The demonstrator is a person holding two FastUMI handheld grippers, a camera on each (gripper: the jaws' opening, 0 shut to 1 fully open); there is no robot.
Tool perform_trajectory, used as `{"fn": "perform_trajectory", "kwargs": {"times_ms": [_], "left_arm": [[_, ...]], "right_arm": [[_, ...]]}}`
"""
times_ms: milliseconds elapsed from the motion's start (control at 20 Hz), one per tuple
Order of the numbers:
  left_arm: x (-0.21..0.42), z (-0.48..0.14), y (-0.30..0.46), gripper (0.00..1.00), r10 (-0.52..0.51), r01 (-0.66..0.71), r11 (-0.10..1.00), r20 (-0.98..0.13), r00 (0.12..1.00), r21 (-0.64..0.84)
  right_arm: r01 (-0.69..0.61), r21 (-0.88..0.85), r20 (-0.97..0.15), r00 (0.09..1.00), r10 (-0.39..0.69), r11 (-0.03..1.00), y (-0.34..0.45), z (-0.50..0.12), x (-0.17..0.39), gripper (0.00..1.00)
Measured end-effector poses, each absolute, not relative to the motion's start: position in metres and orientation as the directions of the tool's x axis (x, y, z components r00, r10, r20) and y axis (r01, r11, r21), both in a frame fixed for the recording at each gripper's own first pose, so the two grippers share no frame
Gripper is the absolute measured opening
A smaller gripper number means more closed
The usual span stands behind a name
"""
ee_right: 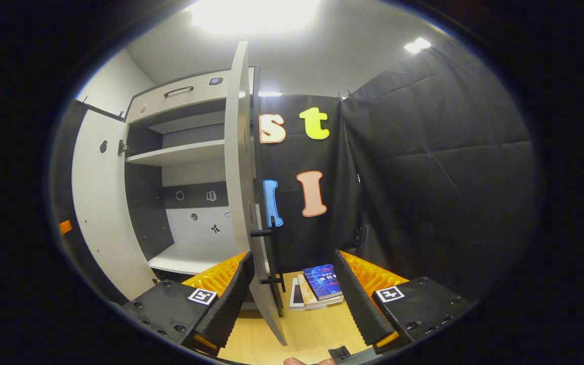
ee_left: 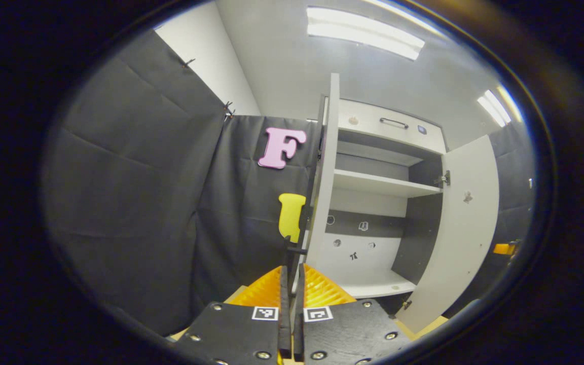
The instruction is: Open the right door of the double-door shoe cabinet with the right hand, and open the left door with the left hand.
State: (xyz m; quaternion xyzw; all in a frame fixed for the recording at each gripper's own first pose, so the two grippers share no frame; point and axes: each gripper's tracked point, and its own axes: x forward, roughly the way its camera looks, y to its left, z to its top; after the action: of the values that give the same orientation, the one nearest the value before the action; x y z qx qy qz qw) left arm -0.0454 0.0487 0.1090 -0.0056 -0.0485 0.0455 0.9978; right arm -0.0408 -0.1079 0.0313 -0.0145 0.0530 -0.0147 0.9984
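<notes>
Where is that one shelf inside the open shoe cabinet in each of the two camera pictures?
Left gripper view: the shelf sits right of centre, in the upper half, between the two open doors.
Right gripper view: the shelf sits left of centre, in the upper half, again between the doors.
Shared landmark: the dark drawer handle on the cabinet's top front, above the shelf.

matt, smooth panels on the shoe cabinet, both the left door and the right door. door handle looks like dark matt metal. booth wall is creased matt cloth. floor shows pale wood grain. glossy paper covers on the books.
</notes>
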Motion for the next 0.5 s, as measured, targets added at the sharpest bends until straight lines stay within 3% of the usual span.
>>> {"fn": "perform_trajectory", "kwargs": {"times_ms": [50,250,300,500], "left_arm": [[-0.044,0.108,0.045,0.10,0.092,-0.093,0.996,0.100,0.991,0.002],[-0.047,0.107,0.023,0.91,0.094,-0.105,0.989,0.108,0.990,0.104],[-0.045,0.106,0.010,0.95,0.075,-0.089,0.988,0.114,0.991,0.127],[-0.050,0.094,-0.028,0.95,0.032,-0.048,0.989,0.109,0.993,0.143]], "right_arm": [[0.012,-0.022,-0.114,0.993,-0.015,1.000,-0.103,0.028,-0.038,0.98],[-0.048,-0.066,-0.112,0.993,0.041,0.997,-0.086,0.023,-0.035,0.98],[-0.055,-0.073,-0.110,0.993,0.046,0.996,-0.085,0.020,-0.038,0.98],[-0.064,-0.023,-0.133,0.989,0.060,0.998,-0.078,0.005,-0.043,0.98]]}}
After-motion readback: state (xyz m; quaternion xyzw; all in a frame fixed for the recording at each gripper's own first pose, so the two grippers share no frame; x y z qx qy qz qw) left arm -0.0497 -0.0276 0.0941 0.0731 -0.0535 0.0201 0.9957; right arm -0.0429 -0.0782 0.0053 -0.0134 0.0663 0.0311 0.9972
